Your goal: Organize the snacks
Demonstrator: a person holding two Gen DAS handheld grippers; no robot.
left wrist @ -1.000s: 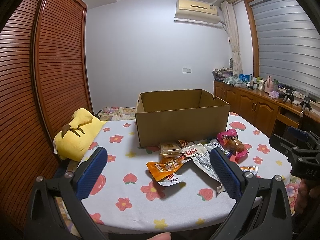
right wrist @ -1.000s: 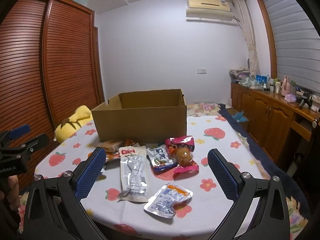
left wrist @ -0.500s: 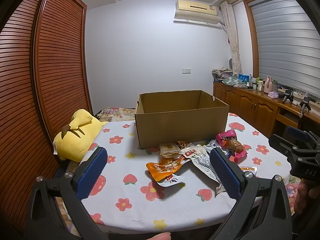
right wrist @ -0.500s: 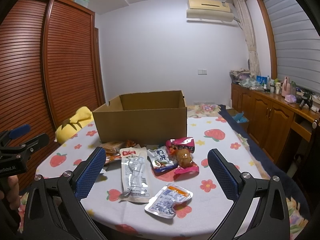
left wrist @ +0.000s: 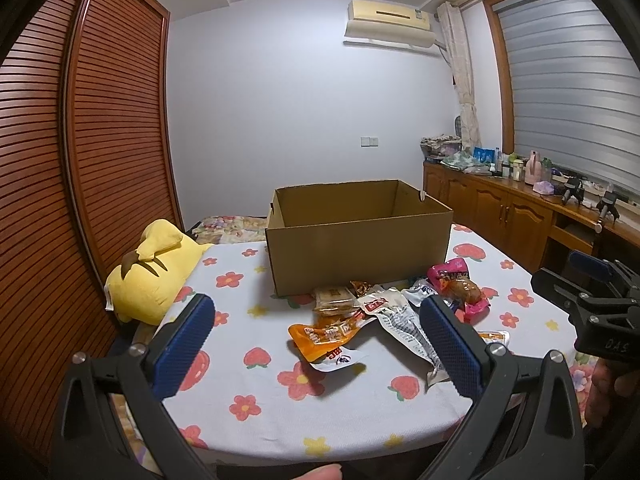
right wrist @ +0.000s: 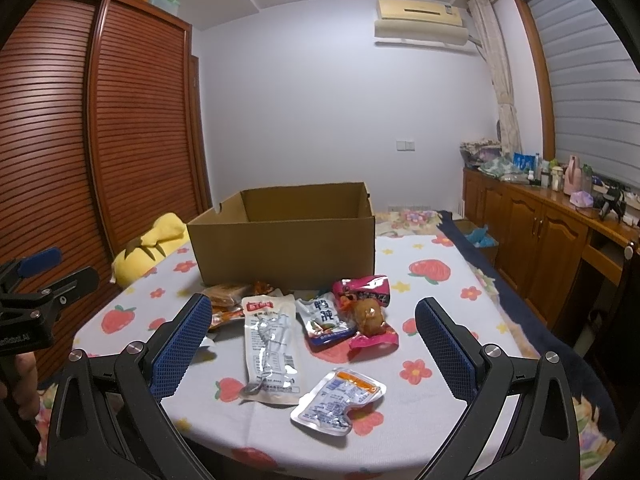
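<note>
Wardrobe (left wrist: 80,152): slatted brown doors along the far left of the room.
Yellow plush (left wrist: 154,270): lies at the left edge of the desk, beside the wardrobe.
Left tongs (left wrist: 316,344): held low over the near edge of the desk, blue pads spread wide apart, nothing between them.
Desk (left wrist: 256,400): covered with a white cloth printed with flowers and strawberries.
Cardboard box (left wrist: 356,240): open-topped, upright at the far middle of the desk; its inside cannot be seen from either view.
Orange packet (left wrist: 326,334): near and left in the snack pile, overlapping a white-edged pouch below it.
Brown biscuit pack (left wrist: 334,300): just in front of the box, touching the pile's far left.
Long clear packet (right wrist: 270,350): red label at its far end, lying lengthwise in the middle of the pile.
Blue-and-white packet (right wrist: 326,320): right of the long packet, touching the pink one.
Pink packet (right wrist: 368,310): right end of the pile, showing a brown piece through its window.
Small silver pouch (right wrist: 340,400): nearest the desk edge, apart from the others.
Right tongs (right wrist: 314,344): above the near edge, fully spread, gripping nothing; the snacks lie between and beyond its pads.
Wooden cabinets (right wrist: 540,240): run along the right wall, tops cluttered with bottles.
</note>
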